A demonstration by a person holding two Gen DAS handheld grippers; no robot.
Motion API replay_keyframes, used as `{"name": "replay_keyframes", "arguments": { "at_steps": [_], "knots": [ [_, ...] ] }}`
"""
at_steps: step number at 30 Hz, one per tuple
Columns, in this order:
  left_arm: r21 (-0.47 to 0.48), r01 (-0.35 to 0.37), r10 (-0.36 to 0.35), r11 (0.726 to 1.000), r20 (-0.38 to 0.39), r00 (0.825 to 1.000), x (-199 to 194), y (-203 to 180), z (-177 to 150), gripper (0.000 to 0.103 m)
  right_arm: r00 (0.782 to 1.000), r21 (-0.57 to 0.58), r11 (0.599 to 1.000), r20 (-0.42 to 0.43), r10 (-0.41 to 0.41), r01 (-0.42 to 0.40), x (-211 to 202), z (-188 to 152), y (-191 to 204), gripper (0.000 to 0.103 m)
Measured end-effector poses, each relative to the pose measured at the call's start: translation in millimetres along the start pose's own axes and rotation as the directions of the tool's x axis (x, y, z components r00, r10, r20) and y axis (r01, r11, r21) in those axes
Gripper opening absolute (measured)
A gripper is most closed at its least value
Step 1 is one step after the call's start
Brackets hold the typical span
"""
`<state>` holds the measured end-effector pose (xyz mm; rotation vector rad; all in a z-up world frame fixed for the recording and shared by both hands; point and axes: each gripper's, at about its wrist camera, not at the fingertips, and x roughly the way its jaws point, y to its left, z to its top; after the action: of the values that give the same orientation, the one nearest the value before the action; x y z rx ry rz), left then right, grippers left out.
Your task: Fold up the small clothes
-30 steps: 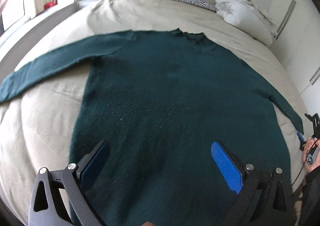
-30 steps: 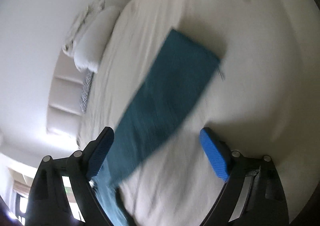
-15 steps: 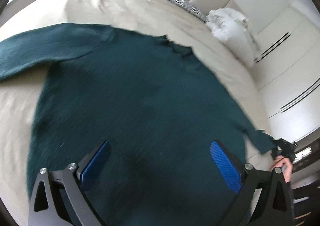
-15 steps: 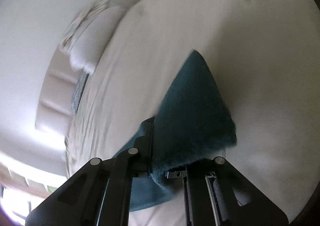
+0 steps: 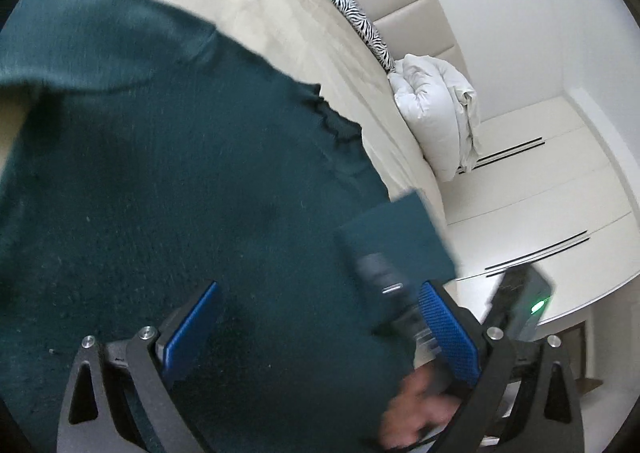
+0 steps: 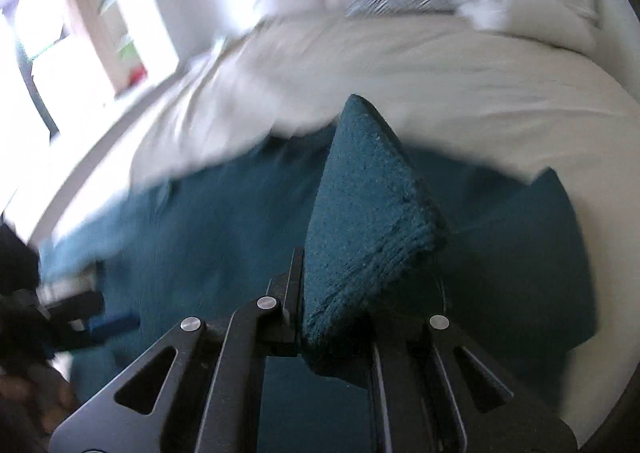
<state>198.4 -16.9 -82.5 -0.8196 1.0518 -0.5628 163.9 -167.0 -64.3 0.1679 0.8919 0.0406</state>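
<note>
The right gripper (image 6: 336, 333) clamps the sleeve cuff (image 6: 372, 209), lifted above the sweater (image 5: 180, 181) body for folding inward; the left gripper (image 5: 320, 329) hovers over the sweater, jaws apart.

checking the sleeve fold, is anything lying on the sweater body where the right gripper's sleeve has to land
Nothing visible does. The right gripper is shut on the sleeve cuff, and the sweater body under it lies flat and bare. The left gripper hovers open above the lower body, near the sleeve's path, not resting on the cloth.
</note>
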Motion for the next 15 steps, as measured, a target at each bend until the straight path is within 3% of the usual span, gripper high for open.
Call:
{"name": "replay_keyframes", "arguments": {
  "at_steps": [2,3,5,7,8,13,14,15],
  "knots": [
    [-0.015,0.019,-0.019,1.0,-0.015,1.0,5,1,1,0.1,1.0,-0.032,0.999,-0.023,-0.018,0.017,6,-24,15,0.01],
    [-0.019,0.029,-0.029,0.999,-0.021,0.999,8,0,0,0.1,1.0,-0.036,0.999,-0.019,-0.006,0.006,7,-43,34,0.017],
    [-0.027,0.05,-0.051,0.998,-0.035,0.998,16,-2,1,0.101,1.0,-0.043,0.999,0.006,0.011,-0.01,-1,-50,32,0.028],
    [-0.024,0.055,-0.056,0.998,-0.063,0.996,28,-5,2,0.101,0.999,-0.034,0.999,0.025,0.028,-0.028,-10,-64,41,0.055],
    [-0.018,0.047,-0.048,0.999,-0.081,0.996,35,-7,3,0.101,0.998,-0.023,0.999,0.037,0.045,-0.044,-14,-70,46,0.06],
    [0.013,0.0,0.002,1.0,-0.112,0.994,57,-20,5,0.1,0.993,0.135,0.983,0.032,0.117,-0.121,-37,-86,25,0.062],
    [0.016,-0.012,0.014,1.0,-0.11,0.994,59,-20,6,0.095,0.988,0.196,0.969,0.039,0.147,-0.151,-42,-92,13,0.062],
    [0.02,-0.026,0.028,0.999,-0.107,0.994,62,-20,7,0.082,0.984,0.264,0.947,0.052,0.173,-0.18,-48,-99,-1,0.062]
  ]
}}
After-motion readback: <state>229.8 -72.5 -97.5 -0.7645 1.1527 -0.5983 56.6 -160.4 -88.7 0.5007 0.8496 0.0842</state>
